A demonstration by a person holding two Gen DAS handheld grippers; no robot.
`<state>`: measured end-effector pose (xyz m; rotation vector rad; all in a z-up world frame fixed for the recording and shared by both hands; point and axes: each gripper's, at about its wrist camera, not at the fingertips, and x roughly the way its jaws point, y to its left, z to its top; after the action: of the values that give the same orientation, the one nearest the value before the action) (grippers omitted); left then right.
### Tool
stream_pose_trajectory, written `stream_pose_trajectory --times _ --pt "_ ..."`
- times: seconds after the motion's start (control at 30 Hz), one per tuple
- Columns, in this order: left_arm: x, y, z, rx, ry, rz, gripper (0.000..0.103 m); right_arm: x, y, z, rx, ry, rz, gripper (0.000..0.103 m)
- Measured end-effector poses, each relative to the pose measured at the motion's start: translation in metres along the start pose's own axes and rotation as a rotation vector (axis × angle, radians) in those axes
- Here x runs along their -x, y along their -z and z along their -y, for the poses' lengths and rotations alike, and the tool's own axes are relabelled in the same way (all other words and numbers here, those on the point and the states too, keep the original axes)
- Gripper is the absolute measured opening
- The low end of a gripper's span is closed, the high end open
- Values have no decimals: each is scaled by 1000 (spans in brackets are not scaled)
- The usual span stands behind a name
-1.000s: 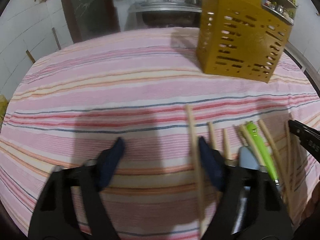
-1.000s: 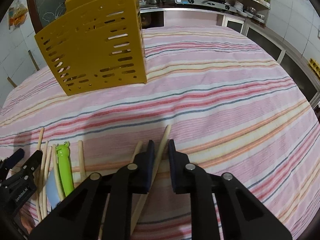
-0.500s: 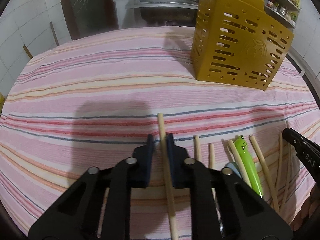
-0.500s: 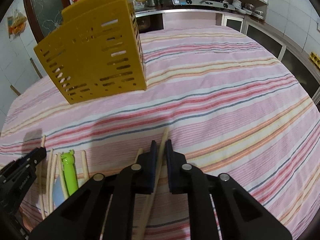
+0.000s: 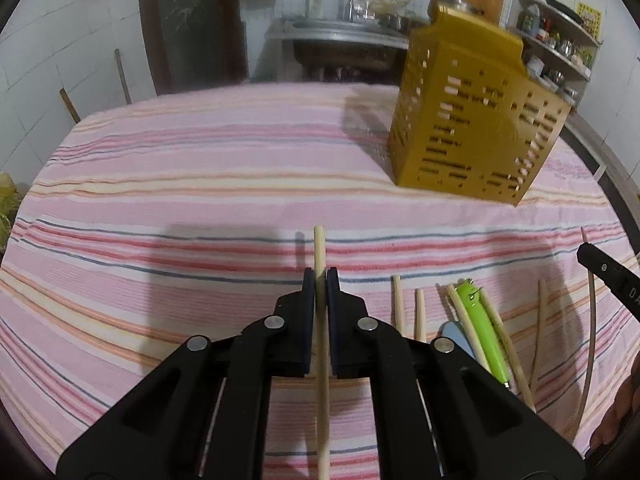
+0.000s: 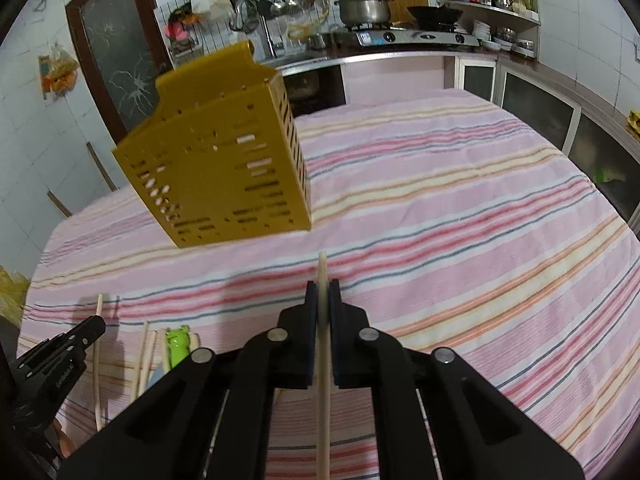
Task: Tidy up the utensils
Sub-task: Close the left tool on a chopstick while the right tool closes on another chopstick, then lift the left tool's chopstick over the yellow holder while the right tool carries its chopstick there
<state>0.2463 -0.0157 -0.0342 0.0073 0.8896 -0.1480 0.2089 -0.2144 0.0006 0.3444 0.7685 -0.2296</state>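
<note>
Hardly any writing is showing clearly. In the left wrist view, the right gripper (image 5: 608, 276) is entering at the right edge, bearing white letters cut off by the frame; only a "D" is reading. In the right wrist view, the left gripper (image 6: 60, 356) is carrying small white lettering, too blurred to read.

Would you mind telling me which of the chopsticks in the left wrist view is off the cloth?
The chopstick clamped in the left gripper; the other chopsticks lie flat on the striped cloth beside the green frog utensil.
</note>
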Motion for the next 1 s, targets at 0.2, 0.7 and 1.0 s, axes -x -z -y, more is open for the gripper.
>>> stream_pose_trajectory --times 0.2,0.7,1.0 --pt "27 -5 -16 32 19 60 4 11 -7 5 15 -22 36 6" --pt "5 4 -10 26 68 -11 5 -9 16 1 73 -46 -51 6" --pt "56 -18 -9 37 95 144 4 35 -7 2 51 -120 108 6"
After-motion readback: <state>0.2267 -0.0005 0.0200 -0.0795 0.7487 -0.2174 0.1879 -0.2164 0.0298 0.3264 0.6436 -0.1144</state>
